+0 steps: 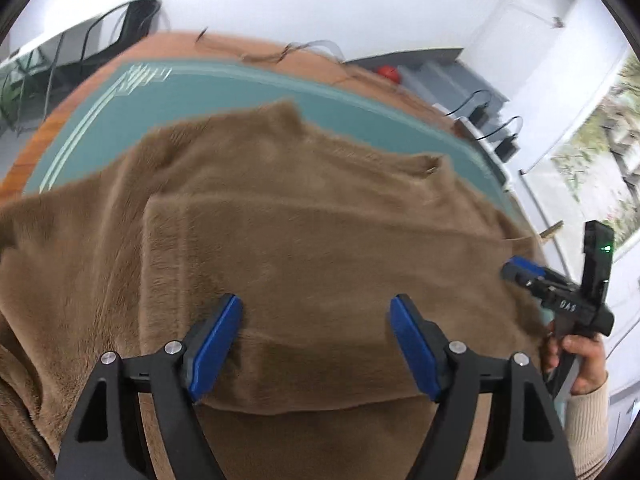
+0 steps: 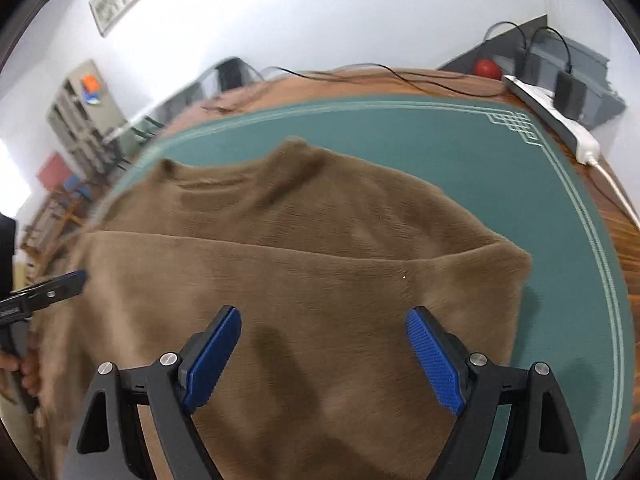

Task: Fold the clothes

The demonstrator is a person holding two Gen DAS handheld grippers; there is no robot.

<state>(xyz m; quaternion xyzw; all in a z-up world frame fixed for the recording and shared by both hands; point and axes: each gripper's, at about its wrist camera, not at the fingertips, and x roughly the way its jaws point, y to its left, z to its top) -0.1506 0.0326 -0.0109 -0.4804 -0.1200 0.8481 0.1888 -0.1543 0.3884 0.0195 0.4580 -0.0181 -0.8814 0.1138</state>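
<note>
Brown fleece garment (image 1: 304, 248): plush, short-piled, spread over the teal mat (image 1: 224, 92) ahead of and beneath both grippers; a folded panel lies on top with its straight edge running crosswise just beyond the fingertips; near edge hangs toward the person, out of the left-wrist view at the bottom.

Left gripper (image 1: 316, 344): fingers spread wide, blue pads (image 1: 216, 344) facing each other, nothing between them; poised above the folded panel, contact with the cloth cannot be told; seen from the right wrist camera at the far left edge, its blue tip over the garment's left border.

Right gripper (image 2: 324, 356): fingers likewise spread wide and empty, above the garment's right portion; its right finger close to the garment's right edge, teal mat showing beyond it; held by a hand (image 1: 580, 360) in a cream ribbed sleeve (image 1: 588, 424).

Teal mat: pale line border with a knot motif at the corner; lies on a wooden table (image 2: 624, 232).

White power strip (image 2: 560, 120): on the table well ahead and to the right of the right gripper, black plugs seated in it.
</note>
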